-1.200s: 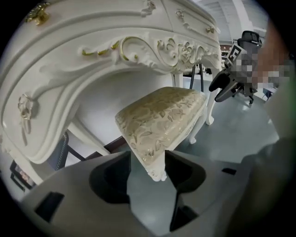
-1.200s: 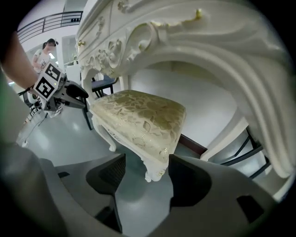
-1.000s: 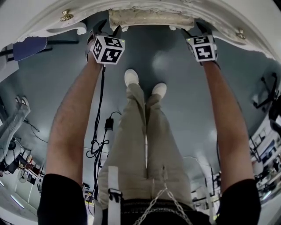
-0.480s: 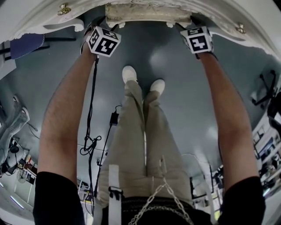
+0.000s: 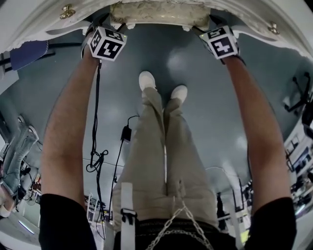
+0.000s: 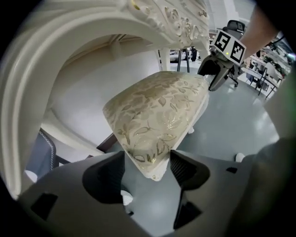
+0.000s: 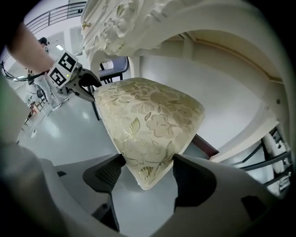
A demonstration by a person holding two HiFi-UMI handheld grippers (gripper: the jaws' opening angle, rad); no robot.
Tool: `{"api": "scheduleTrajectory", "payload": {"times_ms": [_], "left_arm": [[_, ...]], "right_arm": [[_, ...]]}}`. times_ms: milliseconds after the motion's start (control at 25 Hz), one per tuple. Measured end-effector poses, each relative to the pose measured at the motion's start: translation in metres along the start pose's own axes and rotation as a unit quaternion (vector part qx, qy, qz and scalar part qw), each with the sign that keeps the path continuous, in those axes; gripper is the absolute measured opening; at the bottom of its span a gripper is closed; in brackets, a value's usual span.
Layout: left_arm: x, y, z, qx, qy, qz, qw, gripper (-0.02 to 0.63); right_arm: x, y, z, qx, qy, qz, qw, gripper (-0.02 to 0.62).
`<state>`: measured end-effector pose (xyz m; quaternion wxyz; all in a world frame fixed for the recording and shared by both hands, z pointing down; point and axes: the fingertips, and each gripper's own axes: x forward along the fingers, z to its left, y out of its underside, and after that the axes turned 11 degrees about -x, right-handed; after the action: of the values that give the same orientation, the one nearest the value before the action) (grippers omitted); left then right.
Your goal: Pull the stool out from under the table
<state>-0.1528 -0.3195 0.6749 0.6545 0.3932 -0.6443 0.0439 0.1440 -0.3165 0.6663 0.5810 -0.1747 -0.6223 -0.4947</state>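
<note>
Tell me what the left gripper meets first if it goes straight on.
The corner of the cream floral-upholstered stool, between the jaws of the left gripper, which have just been opening; contact unclear.

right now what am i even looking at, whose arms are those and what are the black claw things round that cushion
There is no robot here. A person holds a two-jaw gripper in each hand. The head view comes from a camera on the person's head. It looks down past their arms and legs to the grey floor. The marked cubes are parts of the grippers. At the top edge, a stool with a floral cushion sits under a white carved table. The other two pictures come from cameras riding on the grippers. The left gripper and the right gripper each have a corner of the seat between their jaws. Both pairs of jaws have just been opening and stand wide, so nothing looks clamped yet.
</note>
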Motion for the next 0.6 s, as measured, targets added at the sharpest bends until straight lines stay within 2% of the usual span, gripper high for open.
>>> {"api": "scheduleTrajectory", "payload": {"times_ms": [120,240,400,600], "left_arm": [[0.0017,-0.0012,-0.0002,0.015,0.010,0.006,0.9998,0.288],[0.0055,-0.0014,-0.0042,0.019,0.036,0.016,0.9991,0.293],[0.0068,-0.0003,-0.0036,0.011,0.049,0.027,0.9984,0.291],[0.0043,-0.0007,-0.0076,-0.021,0.038,0.042,0.9982,0.288]], "right_arm": [[0.0032,-0.0022,0.0020,-0.002,0.004,0.007,1.000,0.324],[0.0063,0.0003,0.0019,-0.008,0.015,0.024,1.000,0.327],[0.0110,0.0016,0.0016,-0.007,0.024,0.034,0.999,0.330],[0.0075,0.0022,0.0032,0.007,0.026,0.027,0.999,0.328]]}}
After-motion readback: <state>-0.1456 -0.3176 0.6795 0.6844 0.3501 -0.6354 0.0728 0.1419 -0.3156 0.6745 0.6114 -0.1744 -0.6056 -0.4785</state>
